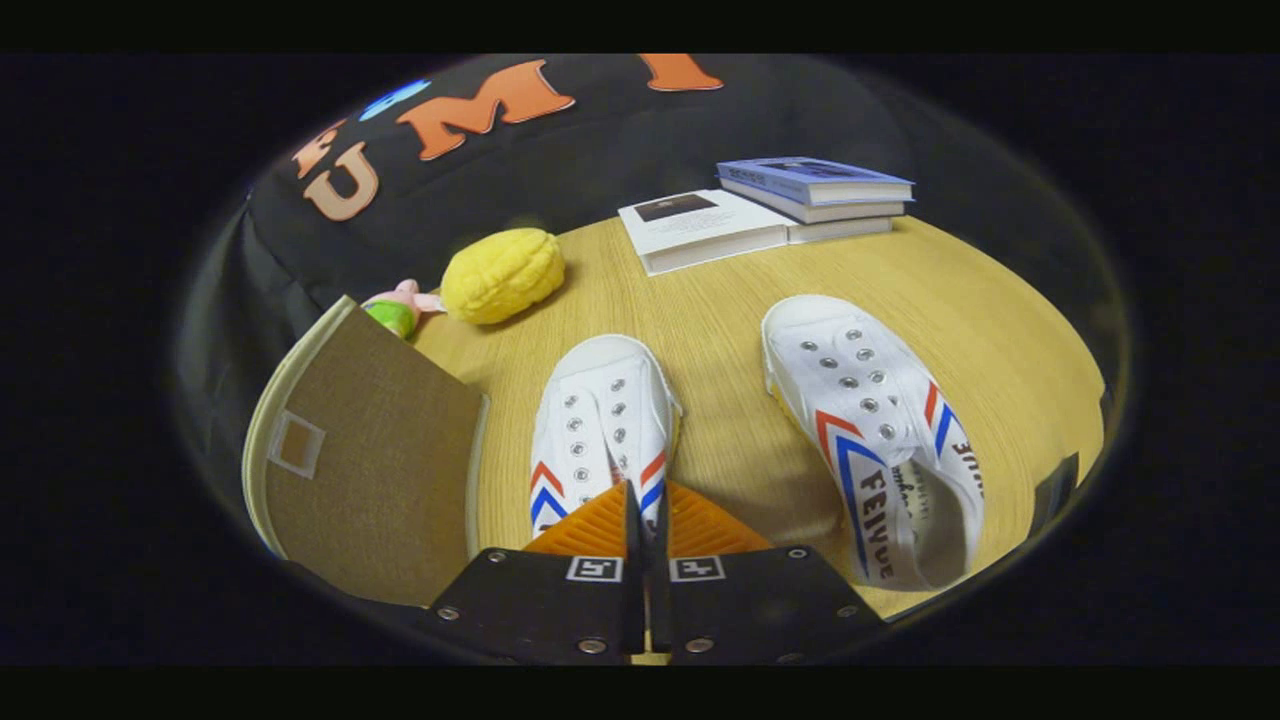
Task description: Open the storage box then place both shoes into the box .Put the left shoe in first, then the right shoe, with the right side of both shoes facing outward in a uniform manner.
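Observation:
Two white canvas shoes with red and blue chevrons lie on the wooden table (730,330), toes pointing away from me. The shoe nearer the box (598,420) sits right at my fingers. My gripper (647,515) is shut on its heel end, with a strip of white canvas pinched between the nearly touching fingertips. I cannot tell whether this shoe rests on the table or is lifted. The other shoe (868,420) lies to the right, rolled slightly so that its opening and printed side face me. Left of the fingers stands the storage box (370,470), showing a brown fabric panel with a cream rim; its inside is hidden.
A yellow plush toy (503,275) and a small pink and green toy (397,308) lie beyond the box. A stack of books (815,195) and a white booklet (700,228) sit at the table's far edge. Bare wood lies between the shoes and the books.

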A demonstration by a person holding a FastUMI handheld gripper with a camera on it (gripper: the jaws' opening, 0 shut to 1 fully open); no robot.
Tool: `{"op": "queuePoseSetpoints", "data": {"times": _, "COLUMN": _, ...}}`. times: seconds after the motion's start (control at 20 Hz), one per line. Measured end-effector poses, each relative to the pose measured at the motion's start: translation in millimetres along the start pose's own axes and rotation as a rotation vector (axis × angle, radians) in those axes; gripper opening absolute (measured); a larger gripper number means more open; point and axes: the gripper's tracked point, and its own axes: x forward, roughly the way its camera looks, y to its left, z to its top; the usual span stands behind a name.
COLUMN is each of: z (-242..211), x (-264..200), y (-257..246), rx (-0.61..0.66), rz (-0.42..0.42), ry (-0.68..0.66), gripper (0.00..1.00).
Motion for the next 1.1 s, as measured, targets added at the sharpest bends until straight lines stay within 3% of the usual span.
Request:
{"op": "queuePoseSetpoints", "data": {"times": 0.4, "z": 38.4, "x": -40.0, "y": 20.1, "rx": 0.019, "rz": -0.075, "ry": -0.088, "gripper": 0.0}}
{"op": "queuePoseSetpoints", "data": {"times": 0.8, "z": 98.1, "x": -99.7, "y": 96.4, "rx": 0.048, "rz": -0.002, "ry": -0.246, "gripper": 0.0}}
{"op": "queuePoseSetpoints", "data": {"times": 1.1, "z": 124.7, "x": -137.1, "y": 163.8, "rx": -0.001, "rz": 0.072, "ry": -0.344, "gripper": 0.0}}
